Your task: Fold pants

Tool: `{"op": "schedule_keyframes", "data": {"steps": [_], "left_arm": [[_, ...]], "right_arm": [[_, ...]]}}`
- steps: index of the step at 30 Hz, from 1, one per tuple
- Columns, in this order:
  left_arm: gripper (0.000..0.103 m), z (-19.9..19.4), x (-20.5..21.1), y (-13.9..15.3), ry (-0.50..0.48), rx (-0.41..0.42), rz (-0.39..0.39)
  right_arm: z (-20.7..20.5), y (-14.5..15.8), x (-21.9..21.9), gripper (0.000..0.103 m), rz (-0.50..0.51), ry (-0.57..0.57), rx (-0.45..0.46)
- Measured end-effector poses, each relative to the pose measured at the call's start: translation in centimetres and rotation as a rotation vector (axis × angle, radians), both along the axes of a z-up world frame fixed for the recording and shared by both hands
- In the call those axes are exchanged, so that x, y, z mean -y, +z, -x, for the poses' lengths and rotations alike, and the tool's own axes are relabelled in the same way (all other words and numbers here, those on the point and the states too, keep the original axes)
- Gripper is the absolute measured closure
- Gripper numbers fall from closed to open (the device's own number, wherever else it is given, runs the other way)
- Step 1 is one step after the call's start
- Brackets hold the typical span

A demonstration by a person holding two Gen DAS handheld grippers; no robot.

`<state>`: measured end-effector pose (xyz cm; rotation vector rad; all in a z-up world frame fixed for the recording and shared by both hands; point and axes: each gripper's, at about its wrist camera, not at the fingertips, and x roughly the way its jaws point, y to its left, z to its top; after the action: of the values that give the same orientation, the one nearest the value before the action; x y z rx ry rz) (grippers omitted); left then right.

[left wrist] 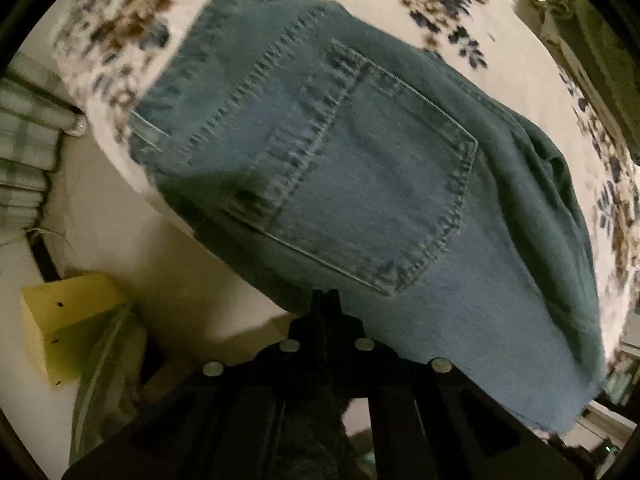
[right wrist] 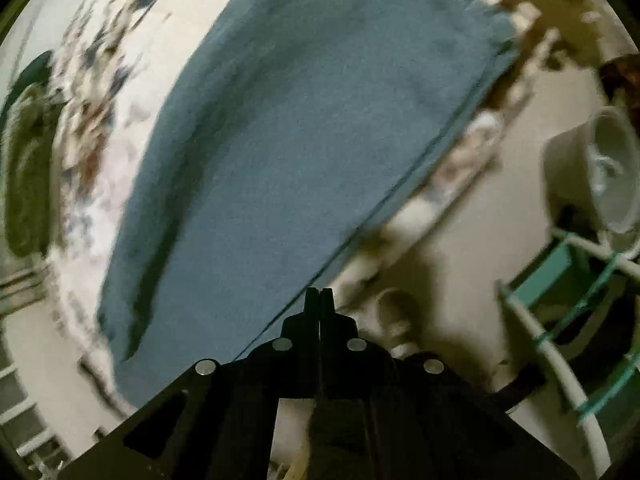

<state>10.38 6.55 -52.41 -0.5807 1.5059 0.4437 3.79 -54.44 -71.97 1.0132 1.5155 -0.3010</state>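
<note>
Blue denim pants (left wrist: 360,184) lie on a floral sheet (left wrist: 116,28), seat side up, with a stitched back pocket (left wrist: 380,184) showing. My left gripper (left wrist: 326,298) points straight down at the near edge of the pants just below that pocket, jaws together on the denim edge. In the right wrist view a plain stretch of the pants (right wrist: 280,152) runs diagonally across the sheet (right wrist: 100,120), blurred by motion. My right gripper (right wrist: 319,296) is shut on the pants' lower right edge, where the hem line meets its tips.
A yellow box (left wrist: 68,320) stands on the pale floor at lower left beside the bed. Striped cloth (left wrist: 24,152) hangs at the far left. To the right stand a round white appliance (right wrist: 600,168) and a white rack with green parts (right wrist: 560,320).
</note>
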Motion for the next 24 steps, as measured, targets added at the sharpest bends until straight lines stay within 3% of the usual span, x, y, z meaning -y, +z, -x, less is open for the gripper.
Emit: {"op": "schedule_keyframes", "data": {"steps": [2,4,5,13,15,19,21,24], "left_arm": [[0.101,0.1,-0.3,-0.4,0.03,0.008,0.038],[0.099,0.6,0.6,-1.8,0.039,-0.022,0.072],[0.098,0.6,0.8,-2.4,0.048,-0.024,0.092],[0.093,1.6,2.4,-5.5,0.138,-0.067,0.1],[0.092,2.1,2.4,-5.6,0.15,-0.069,0.106],[0.086,4.2,0.7,-5.9,0.212,-0.049,0.19],[0.078,5.2,0.6,-6.6,0.224,-0.053,0.194],[0.077,6.0,0.3,-7.3,0.261,-0.061,0.194]], "right_arm": [[-0.4,-0.8,-0.9,0.094,-0.093,-0.003,0.005],[-0.8,-1.6,-2.0,0.076,-0.124,-0.002,0.003],[-1.2,-2.1,-2.7,0.074,-0.142,-0.004,0.007],[-1.8,-4.6,-5.2,0.075,-0.097,-0.082,-0.043],[-2.2,-4.3,-5.8,0.075,-0.094,-0.069,-0.049],[-2.8,-4.5,-7.2,0.072,-0.15,-0.027,-0.066],[-2.8,-4.7,-7.4,0.071,-0.149,-0.014,-0.064],[-2.9,-5.4,-7.6,0.07,-0.147,-0.008,-0.084]]}}
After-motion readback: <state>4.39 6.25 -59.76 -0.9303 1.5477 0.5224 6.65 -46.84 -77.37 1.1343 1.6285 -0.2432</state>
